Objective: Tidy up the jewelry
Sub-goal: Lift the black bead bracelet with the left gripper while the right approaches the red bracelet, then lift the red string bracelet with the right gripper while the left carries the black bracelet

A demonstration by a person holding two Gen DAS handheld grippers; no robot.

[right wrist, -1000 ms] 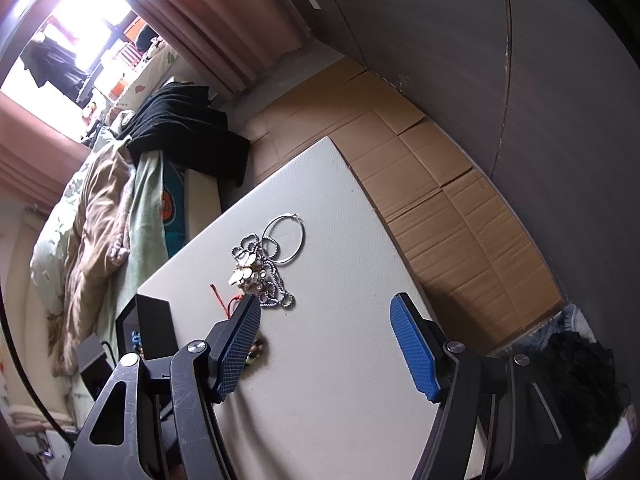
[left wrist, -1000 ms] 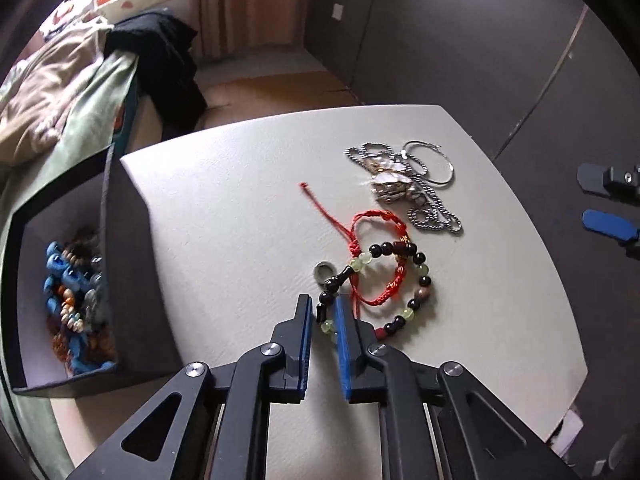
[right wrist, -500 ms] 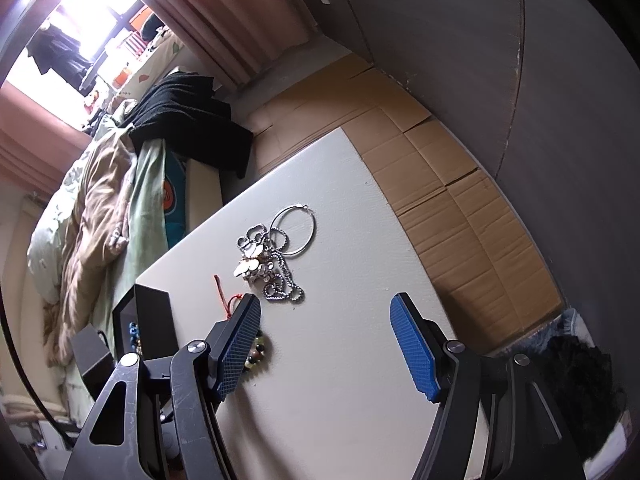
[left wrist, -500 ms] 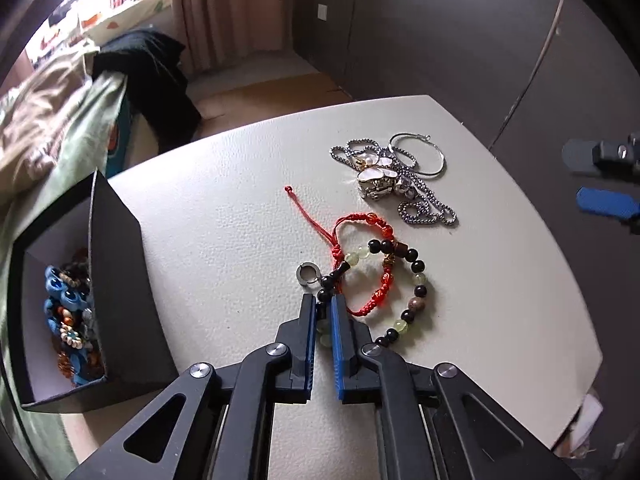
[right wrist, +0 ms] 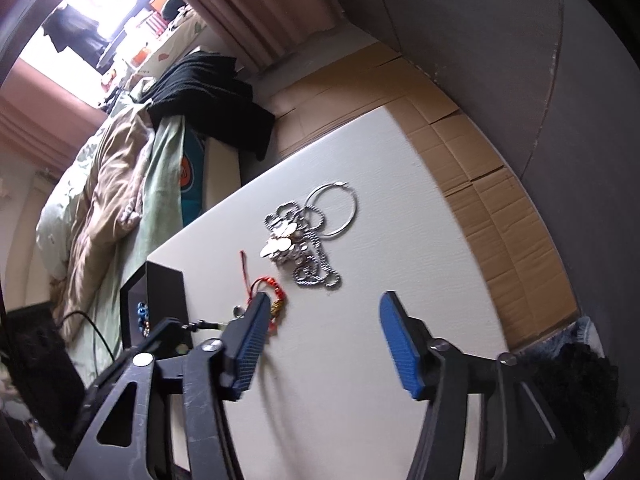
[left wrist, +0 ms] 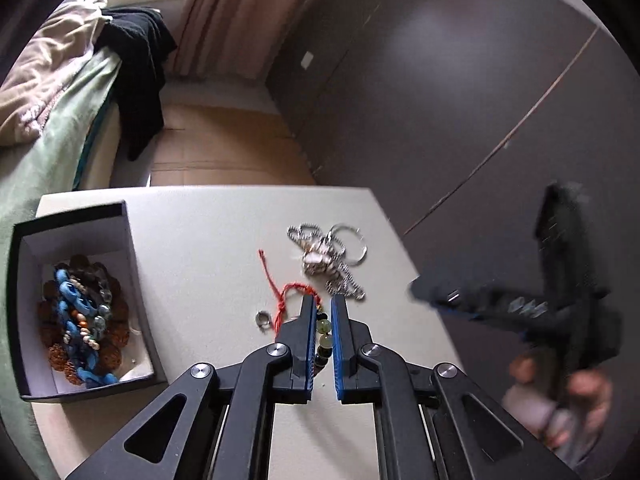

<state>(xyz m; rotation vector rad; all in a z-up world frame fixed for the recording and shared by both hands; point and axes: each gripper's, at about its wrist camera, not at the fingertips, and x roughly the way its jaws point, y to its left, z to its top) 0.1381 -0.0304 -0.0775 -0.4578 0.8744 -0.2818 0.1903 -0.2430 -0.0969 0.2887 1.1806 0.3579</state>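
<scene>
My left gripper (left wrist: 322, 300) is shut on a beaded bracelet (left wrist: 324, 332) with green and dark beads, which is pinched between the blue pads and raised off the white table (left wrist: 200, 240). A red cord bracelet (left wrist: 282, 300) and a small metal ring (left wrist: 262, 319) lie just left of the fingertips. Further back lie a tangled silver chain (left wrist: 330, 268) and a thin silver hoop (left wrist: 354, 240). My right gripper (right wrist: 325, 298) hovers over the table (right wrist: 340, 380) near the chain (right wrist: 304, 252). Its jaws are closing with nothing between them.
An open black box (left wrist: 136, 280) holding several bead strings sits at the table's left side. A bed with rumpled covers (right wrist: 100, 184) stands beyond the box. Cardboard (right wrist: 480, 168) covers the floor past the far edge. A hand (left wrist: 560, 400) holds the blurred right gripper.
The left gripper closed on the beaded bracelet and rose with it, tilting upward. The right gripper moved in over the table and its jaws narrowed.
</scene>
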